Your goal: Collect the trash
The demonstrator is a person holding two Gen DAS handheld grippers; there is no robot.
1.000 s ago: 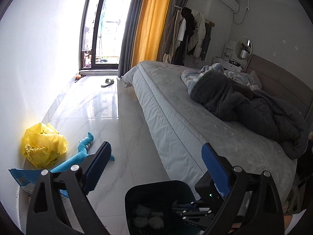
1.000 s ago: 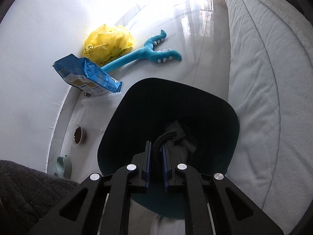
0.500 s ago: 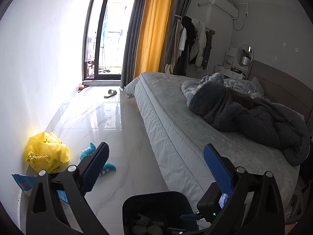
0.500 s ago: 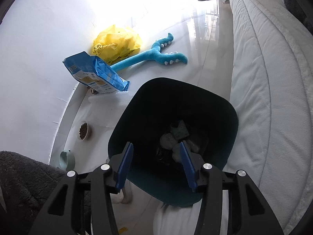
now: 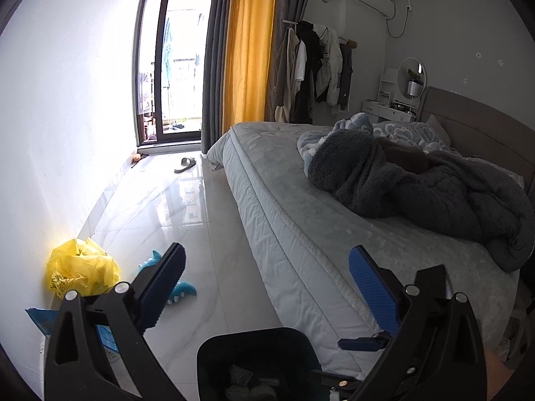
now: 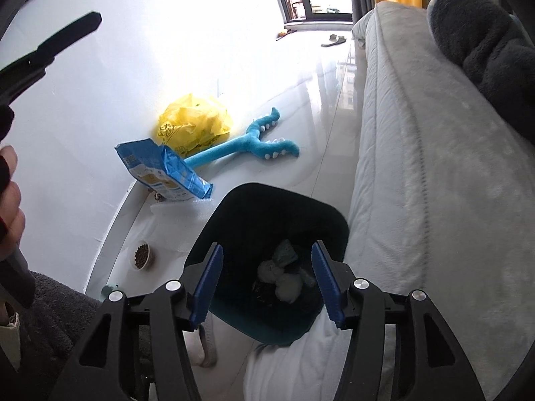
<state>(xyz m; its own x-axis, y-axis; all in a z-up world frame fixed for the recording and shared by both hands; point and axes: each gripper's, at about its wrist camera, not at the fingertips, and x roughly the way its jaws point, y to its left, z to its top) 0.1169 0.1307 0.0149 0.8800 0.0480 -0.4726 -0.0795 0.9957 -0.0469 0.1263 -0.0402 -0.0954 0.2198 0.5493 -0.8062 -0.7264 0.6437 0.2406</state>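
Observation:
A dark trash bin [image 6: 247,210] stands on the floor beside the bed; crumpled white and grey trash [image 6: 284,274] lies in its bottom. My right gripper [image 6: 265,277] is open and empty, directly above the bin's mouth. My left gripper [image 5: 267,284] is open and empty, higher up, with the bin's rim [image 5: 254,337] below it. A crumpled yellow plastic bag [image 6: 194,123] lies against the wall; it also shows in the left wrist view [image 5: 82,270]. A blue snack bag [image 6: 160,173] lies on the floor next to it.
A blue plush toy [image 6: 247,143] lies on the white floor. A small bowl of kibble [image 6: 142,254] sits by the wall. The bed [image 5: 301,207] with a grey blanket [image 5: 418,187] fills the right. A slipper [image 5: 185,164] lies near the balcony door.
My right gripper opened and dropped the dark piece it held into the bin, then lifted upward. My left gripper rose and tilted up toward the room.

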